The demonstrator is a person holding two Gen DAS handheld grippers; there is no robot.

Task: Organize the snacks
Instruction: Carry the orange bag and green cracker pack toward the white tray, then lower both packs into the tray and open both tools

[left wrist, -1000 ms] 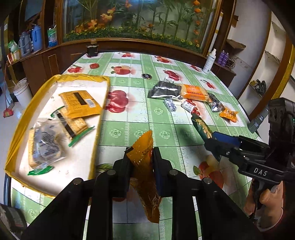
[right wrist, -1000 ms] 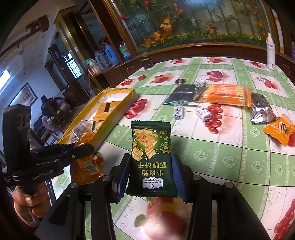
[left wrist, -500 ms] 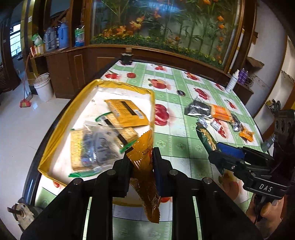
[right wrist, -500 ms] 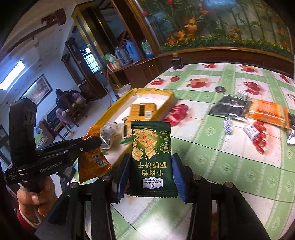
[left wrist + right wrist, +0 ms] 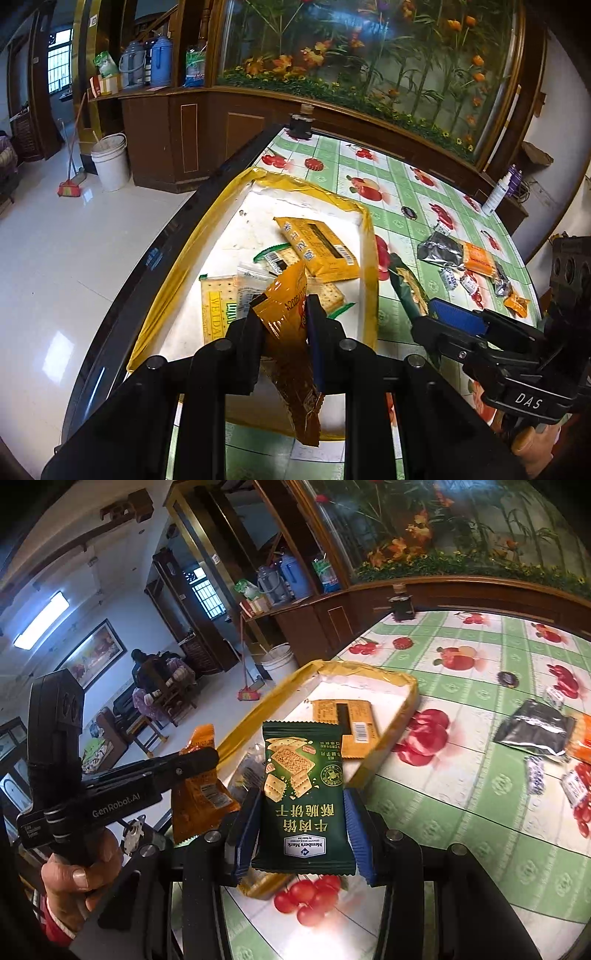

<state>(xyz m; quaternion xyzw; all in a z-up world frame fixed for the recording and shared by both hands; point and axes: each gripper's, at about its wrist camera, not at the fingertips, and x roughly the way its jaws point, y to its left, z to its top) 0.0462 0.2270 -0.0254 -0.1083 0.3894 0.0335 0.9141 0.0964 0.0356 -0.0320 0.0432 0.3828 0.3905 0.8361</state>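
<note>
My left gripper (image 5: 284, 314) is shut on an orange snack packet (image 5: 291, 332) and holds it above the near end of the yellow-rimmed tray (image 5: 177, 273). My right gripper (image 5: 303, 805) is shut on a green cracker packet (image 5: 304, 801), held above the tray's near right corner; it shows edge-on in the left wrist view (image 5: 410, 288). The tray (image 5: 402, 709) holds a yellow biscuit box (image 5: 317, 247) and several cracker packs (image 5: 218, 306). The left gripper with its orange packet (image 5: 201, 786) is at the left of the right wrist view.
More snacks lie on the fruit-print tablecloth (image 5: 399, 192) to the right: a silver bag (image 5: 439, 251), an orange pack (image 5: 478, 260), small candies (image 5: 448, 278) and a small orange packet (image 5: 517, 304). A white bottle (image 5: 496, 194) stands at the far edge. The table's left edge drops to the floor.
Both grippers have swung left with their packets, from over the tablecloth to above the tray. Both stay shut on their packets.
</note>
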